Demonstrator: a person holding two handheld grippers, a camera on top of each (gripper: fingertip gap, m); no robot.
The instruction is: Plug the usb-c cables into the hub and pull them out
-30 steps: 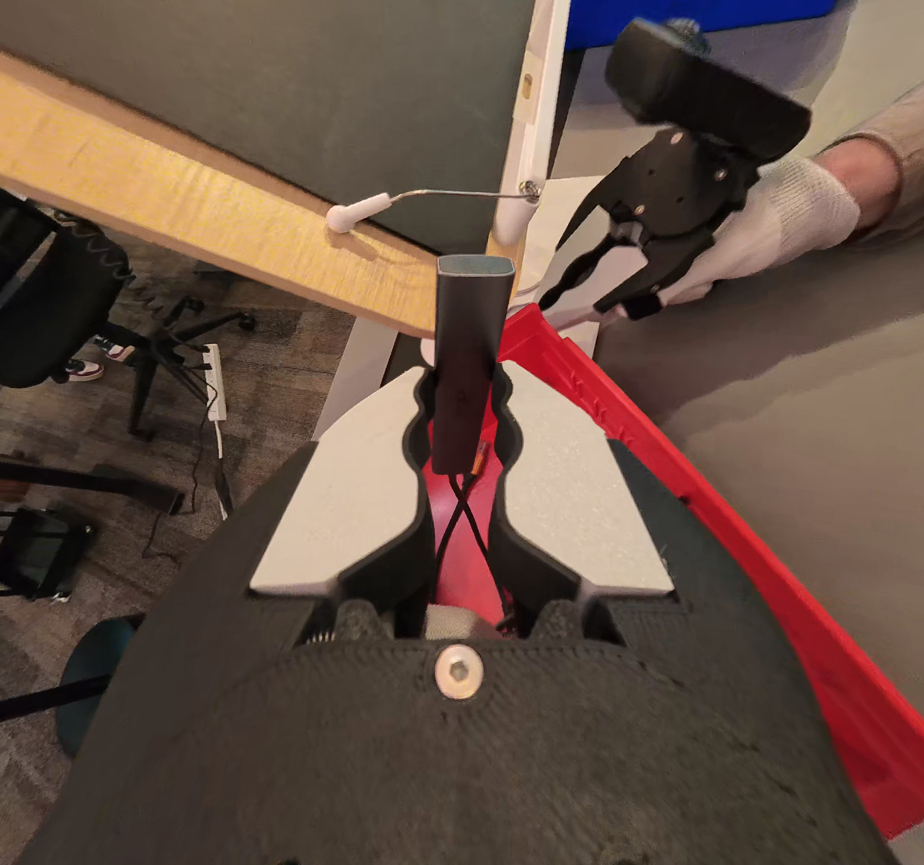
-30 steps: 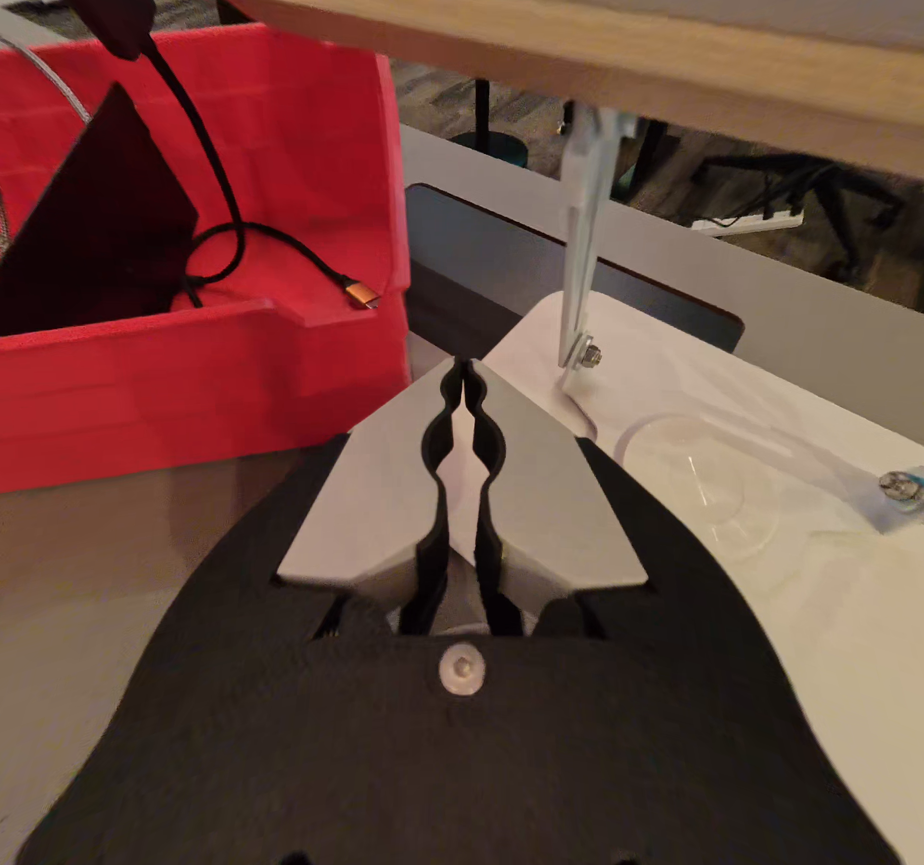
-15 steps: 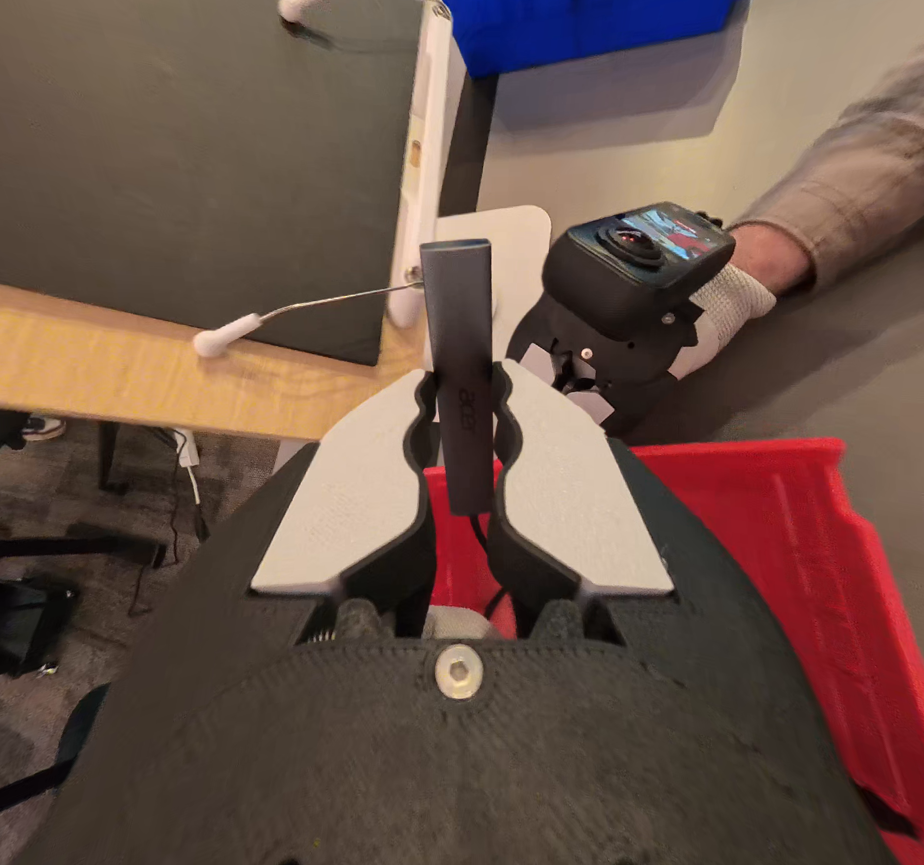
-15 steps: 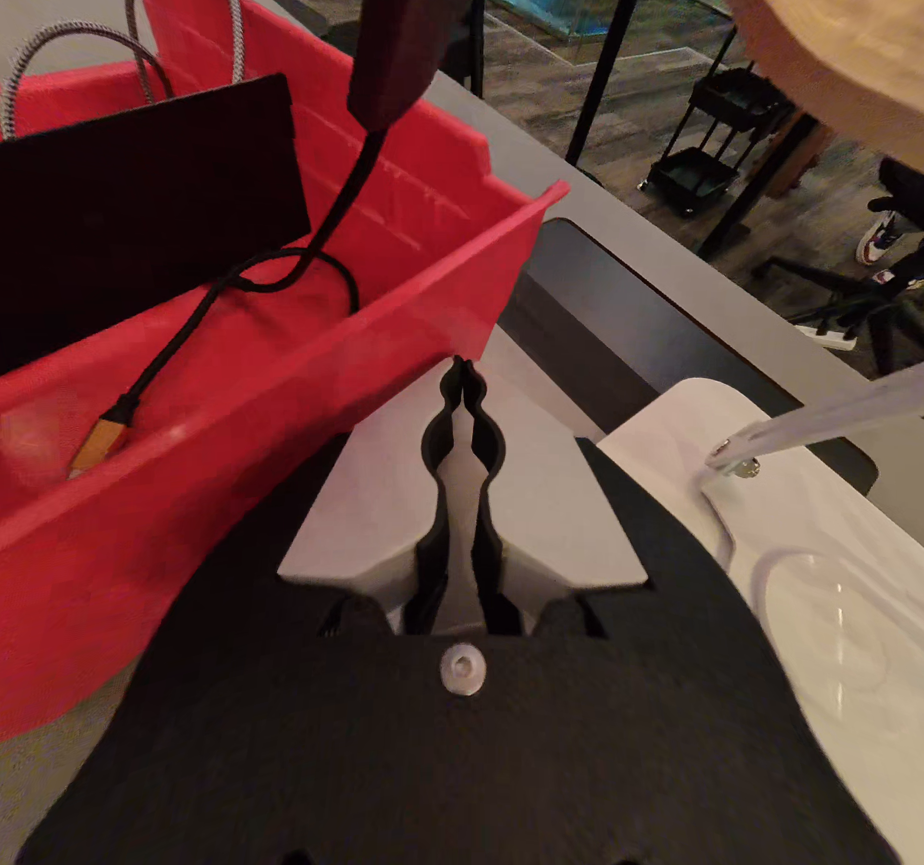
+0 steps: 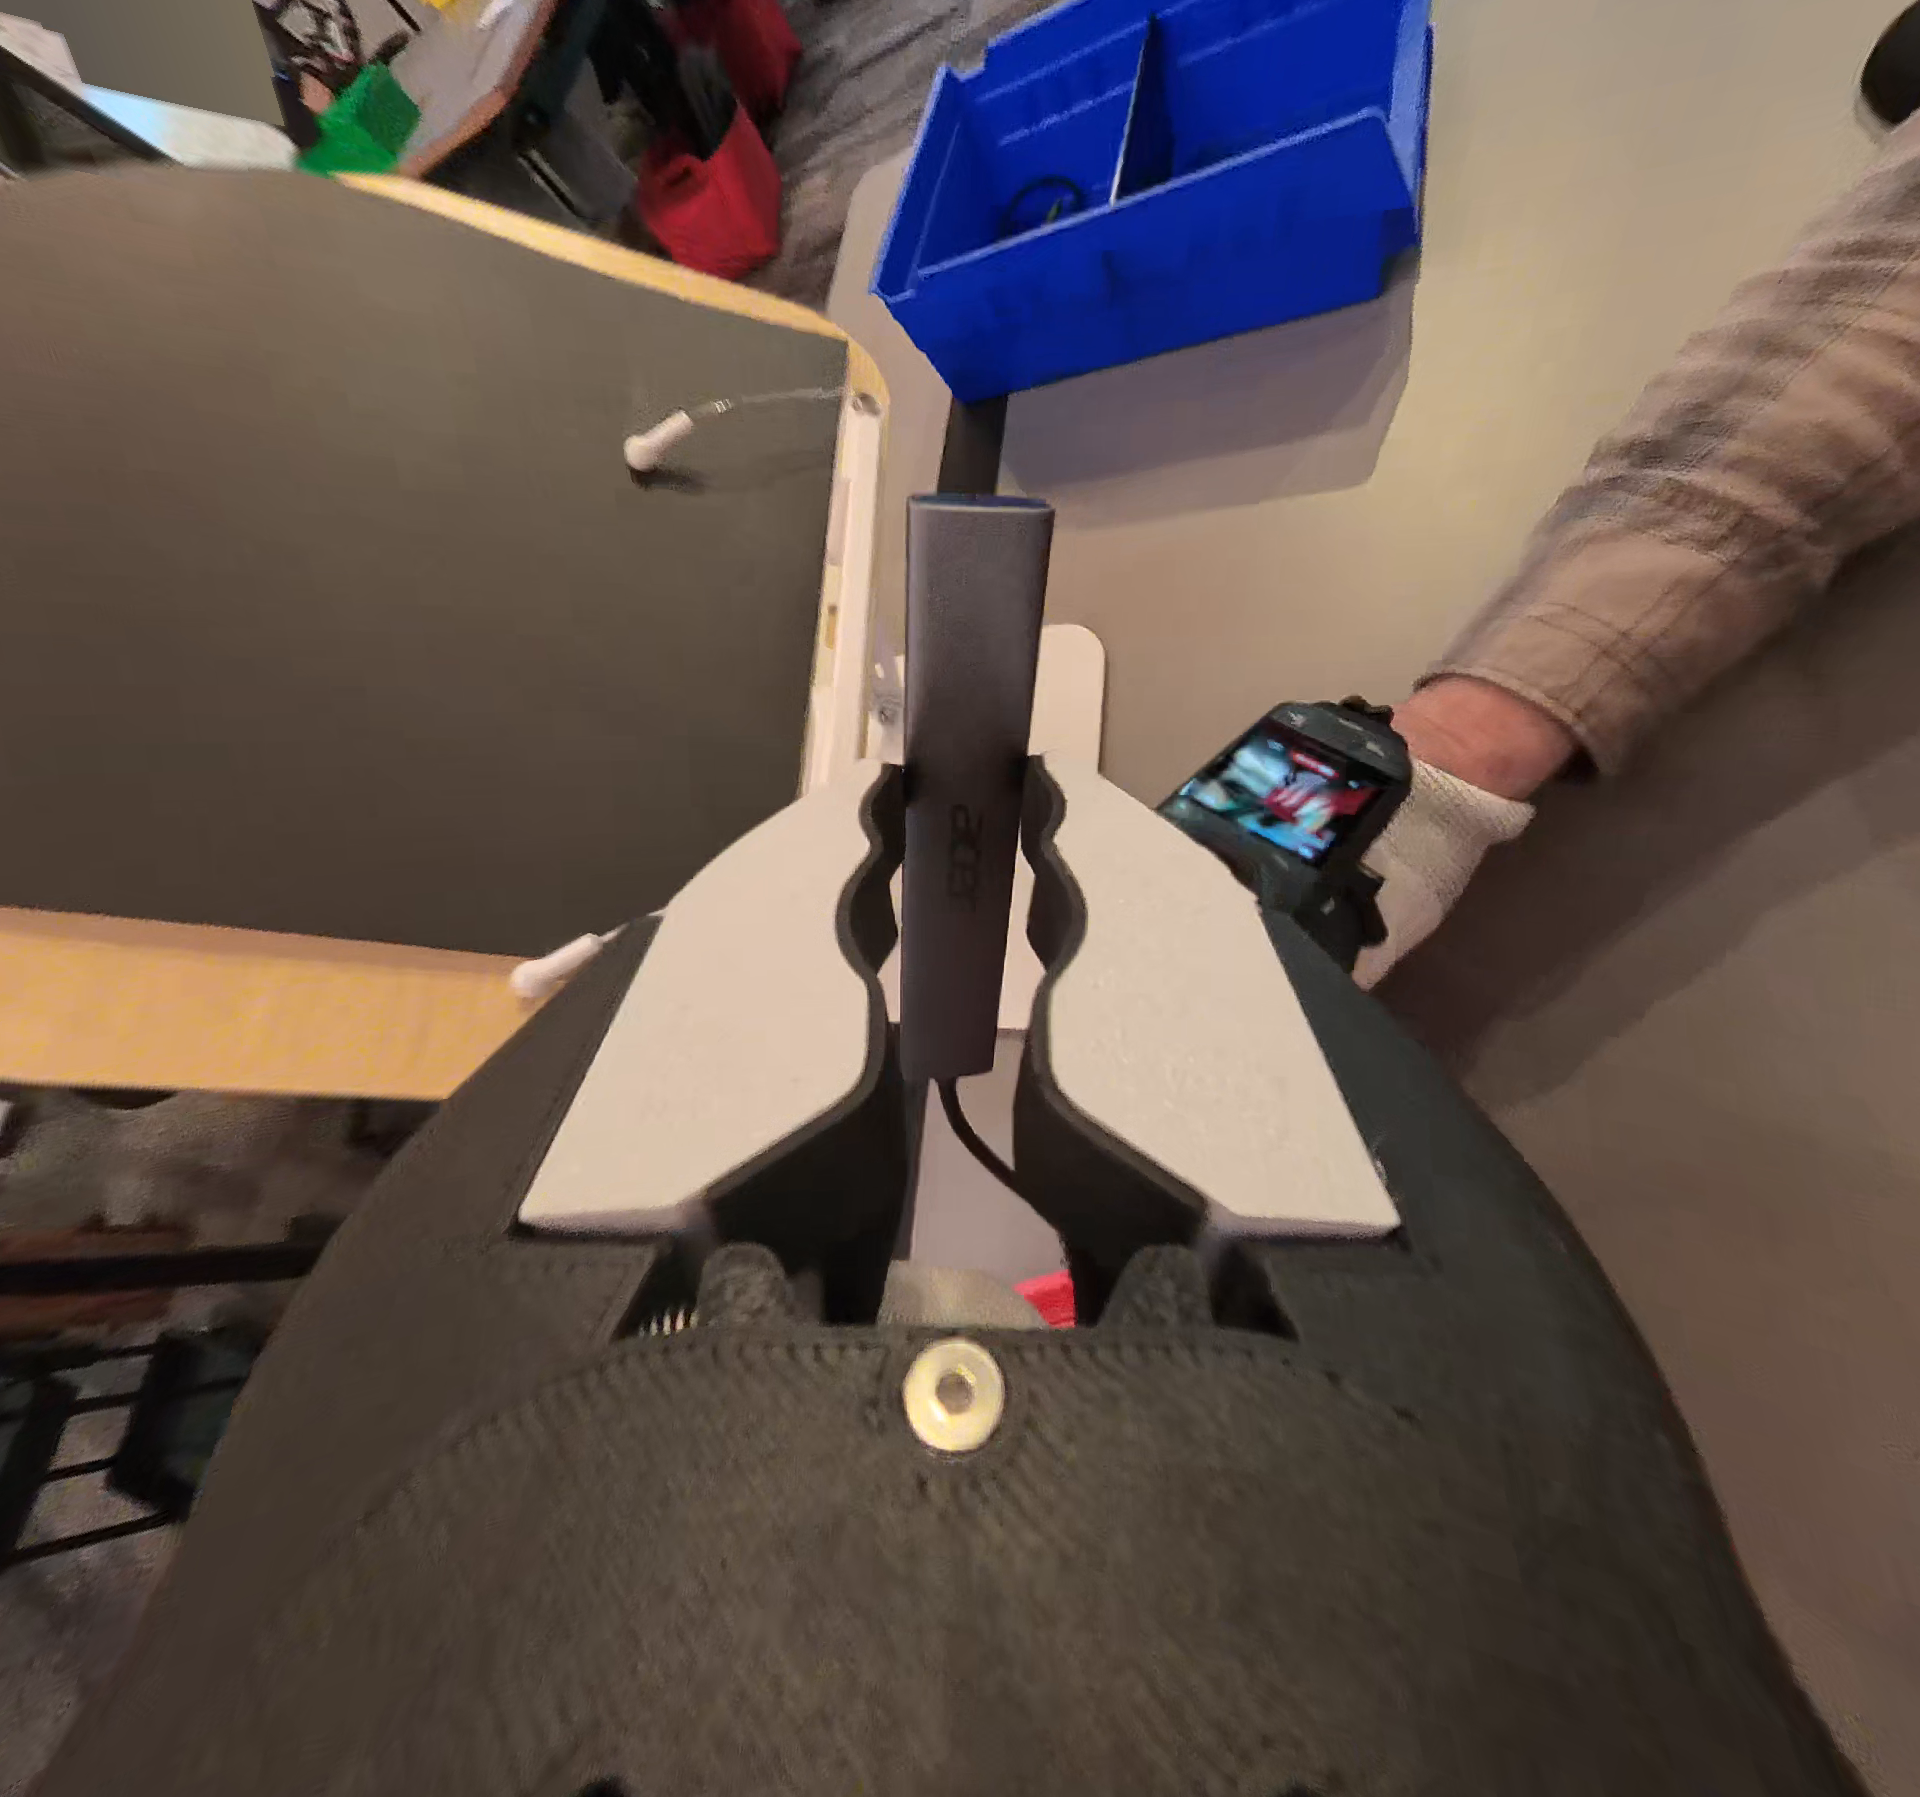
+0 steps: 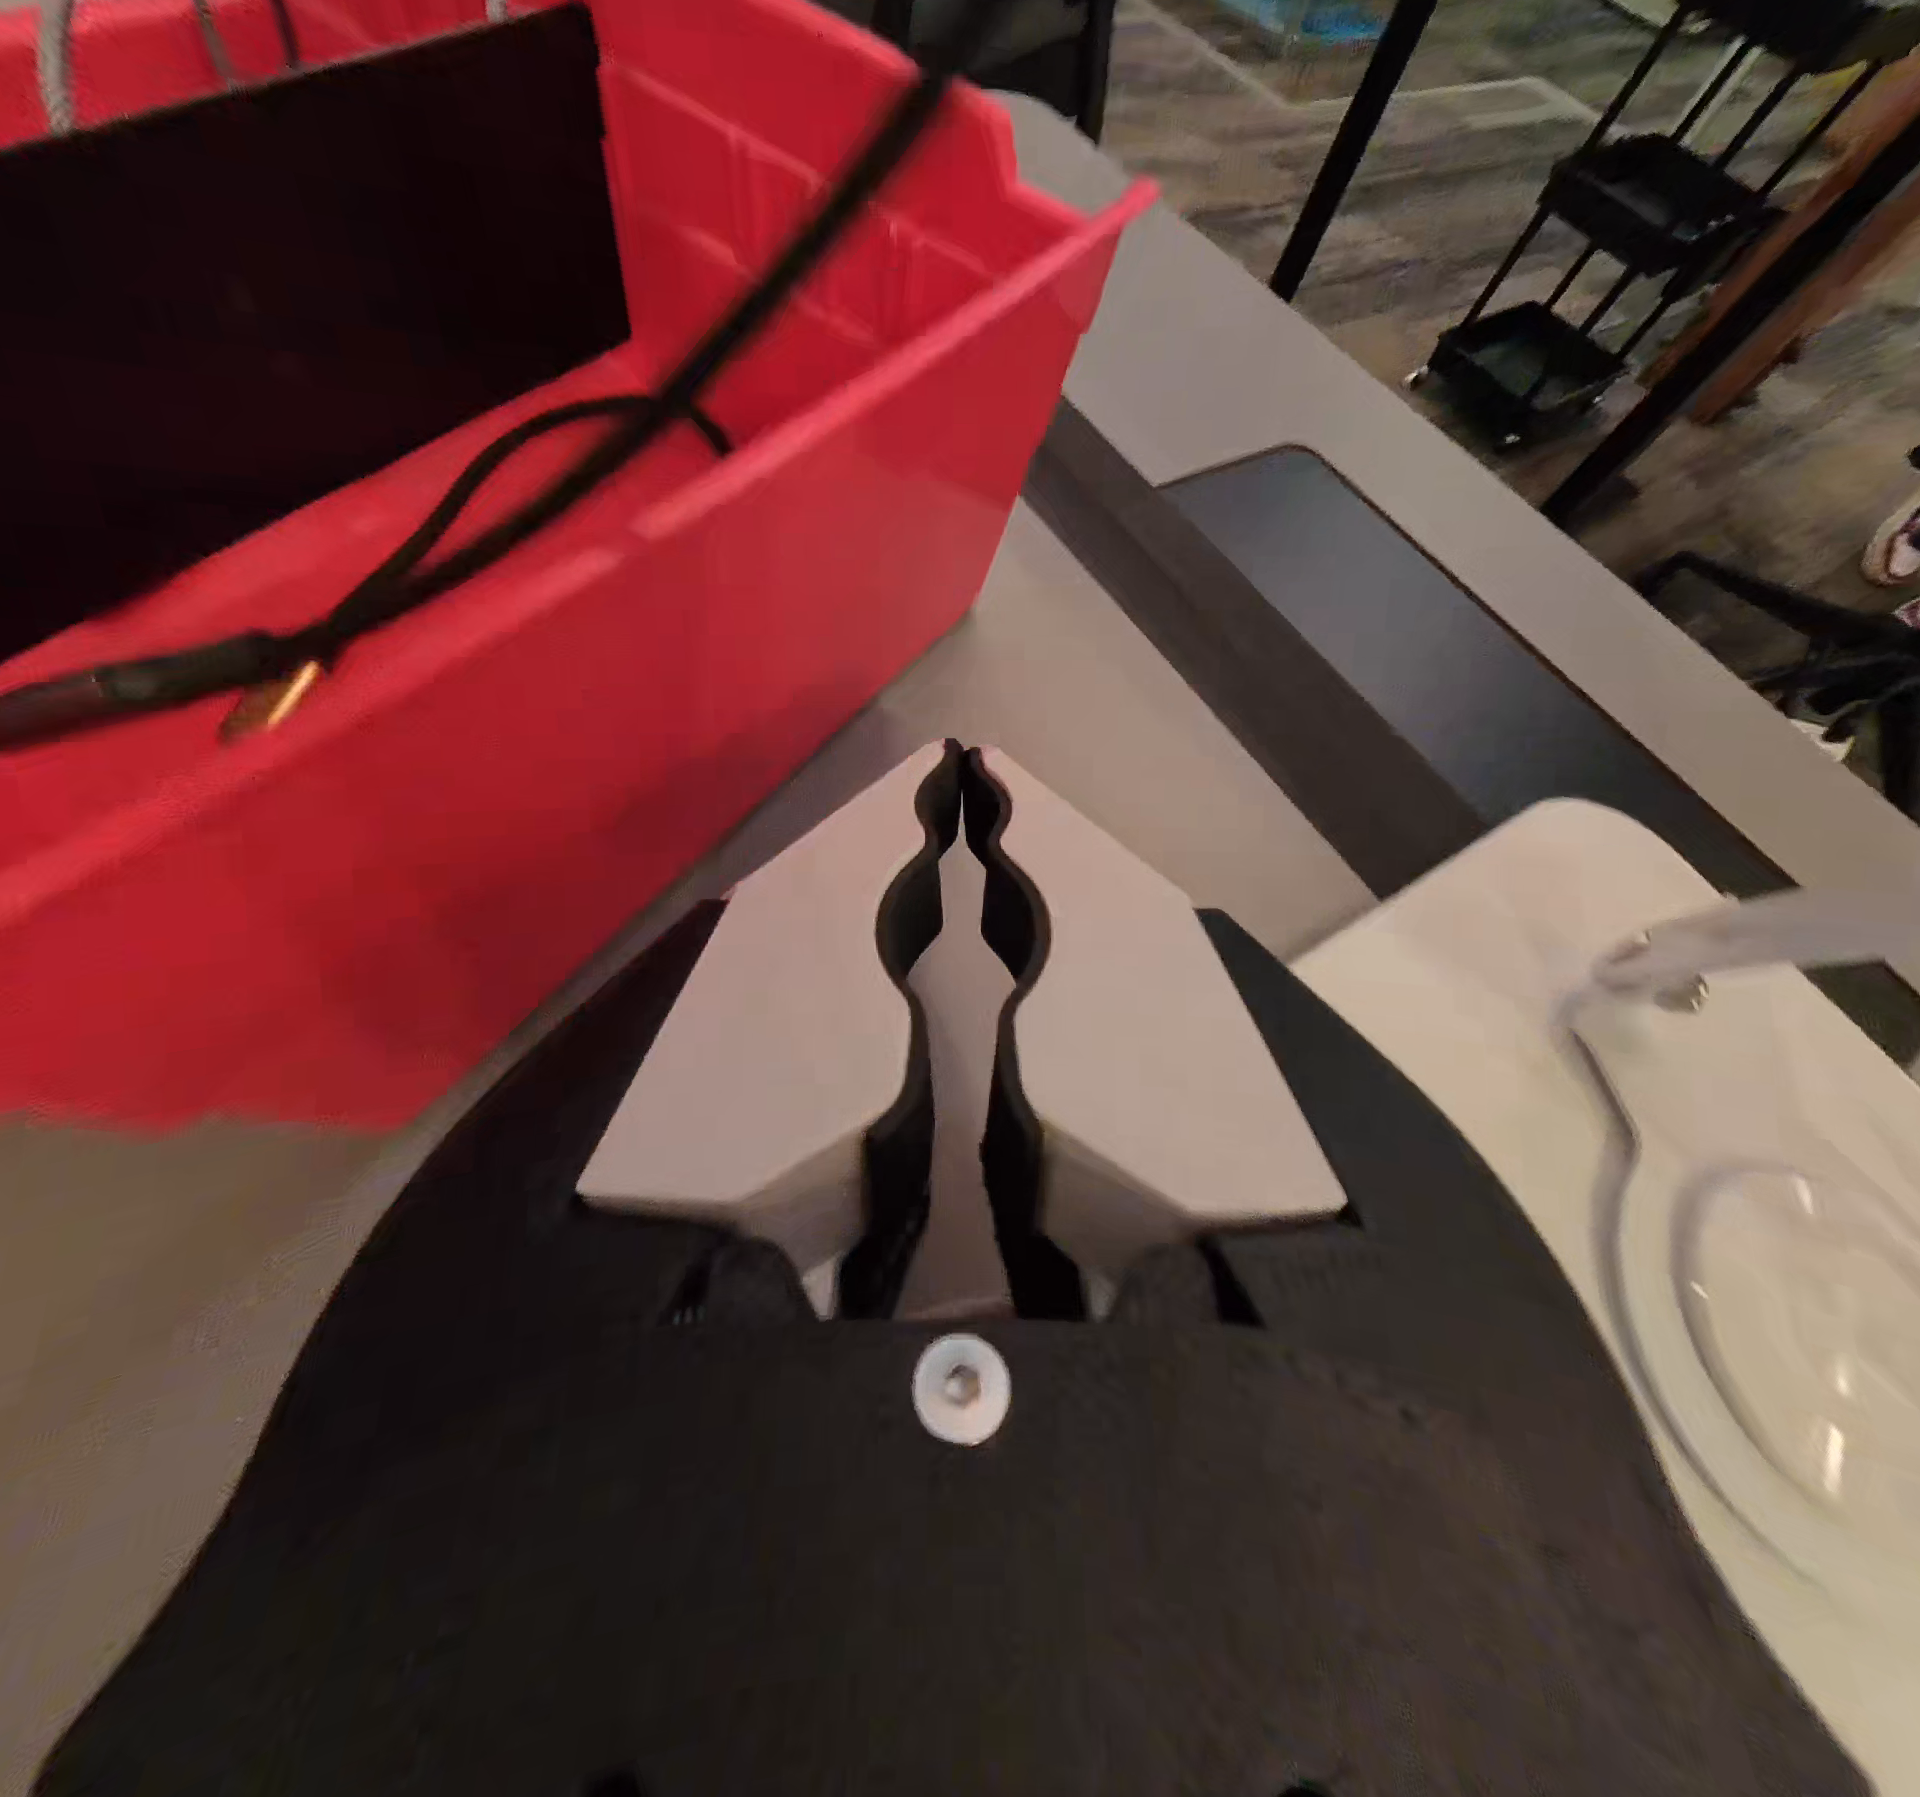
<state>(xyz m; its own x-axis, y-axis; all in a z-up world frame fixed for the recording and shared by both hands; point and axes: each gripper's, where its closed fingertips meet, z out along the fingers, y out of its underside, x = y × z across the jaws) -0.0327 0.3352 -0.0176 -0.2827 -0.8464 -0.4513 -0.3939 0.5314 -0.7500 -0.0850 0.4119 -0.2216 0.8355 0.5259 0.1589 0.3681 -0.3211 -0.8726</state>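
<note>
The left tool is clamping the hub upright; the right tool, closed and empty beside the red bin, should open for a cable.

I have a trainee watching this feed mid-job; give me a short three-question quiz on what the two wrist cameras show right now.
1. True or false: the left tongs are clamped on the grey hub.
2. What are the right tongs holding? A) a cable B) nothing C) the hub
3. Fill in: the black cable with the gold plug lies inside the ___ bin.

Key:
1. True; the hub stands up between the fingers, its cord trailing below.
2. B; the tips meet with nothing between them.
3. Red.
</note>
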